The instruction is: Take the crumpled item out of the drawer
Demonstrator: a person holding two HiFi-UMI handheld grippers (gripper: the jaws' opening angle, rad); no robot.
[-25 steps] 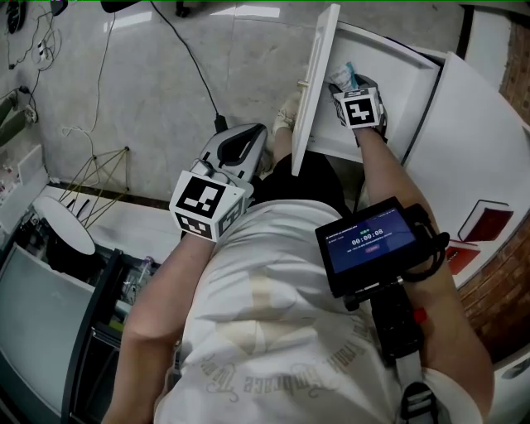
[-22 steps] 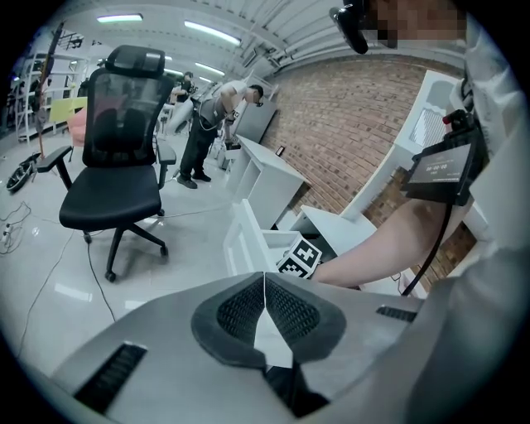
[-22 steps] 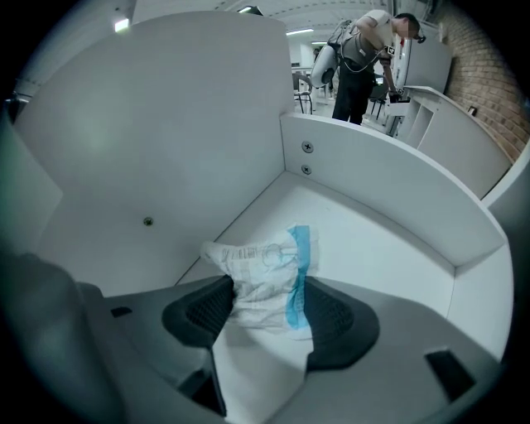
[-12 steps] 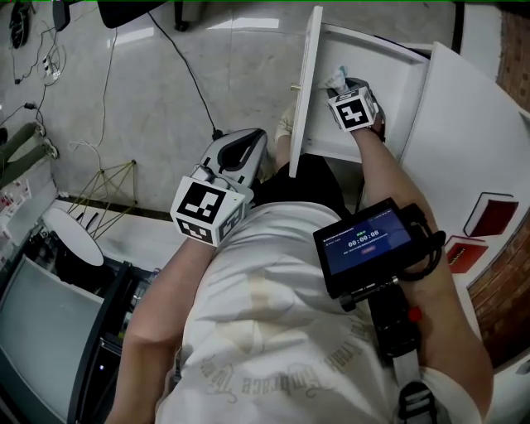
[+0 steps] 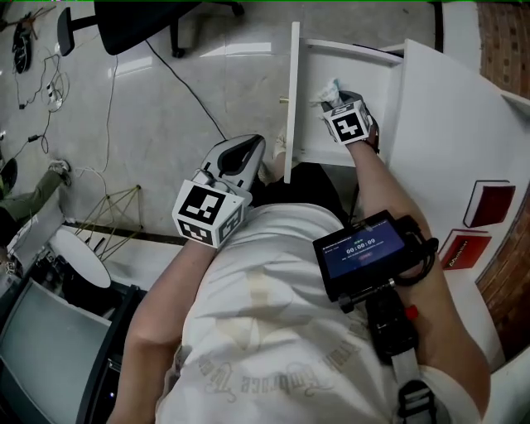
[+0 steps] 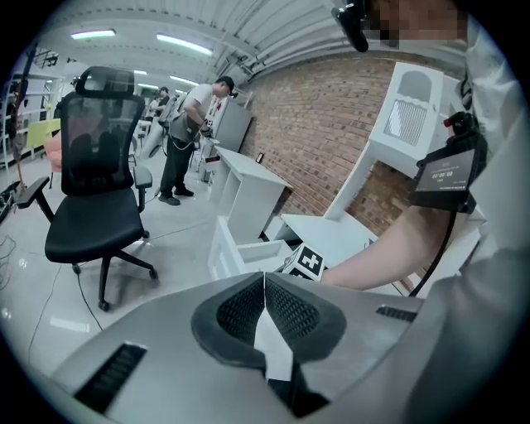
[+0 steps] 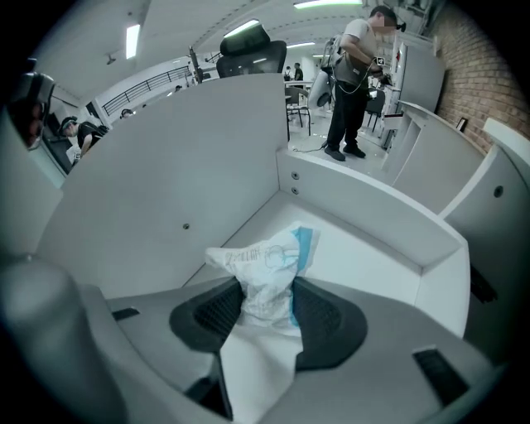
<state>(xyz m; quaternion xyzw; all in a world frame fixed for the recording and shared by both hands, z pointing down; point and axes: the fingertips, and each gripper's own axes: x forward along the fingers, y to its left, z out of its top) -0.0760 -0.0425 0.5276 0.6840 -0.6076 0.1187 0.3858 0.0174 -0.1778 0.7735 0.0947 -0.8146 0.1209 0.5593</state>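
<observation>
A black office chair (image 6: 91, 190) is standing on the pale floor (image 6: 166, 232), and behind it a person (image 6: 189, 132) is standing near a white cabinet (image 6: 248, 186) by the brick wall (image 6: 331, 124). In the head view, a black cable (image 5: 186, 74) is trailing across the tiles, a dark red flat thing (image 5: 489, 203) is lying on the white top (image 5: 447, 124), and a wire frame (image 5: 112, 207) is sitting at the left.

The right gripper (image 7: 267, 305) has just been closing its jaws, and now they're clamped on the crumpled wrapper (image 7: 267, 263), its top bunched out past the pads over the drawer (image 7: 364, 244) floor. The head view has swung too: a black office chair (image 5: 137, 23) has slid into the picture at 11 o'clock.
</observation>
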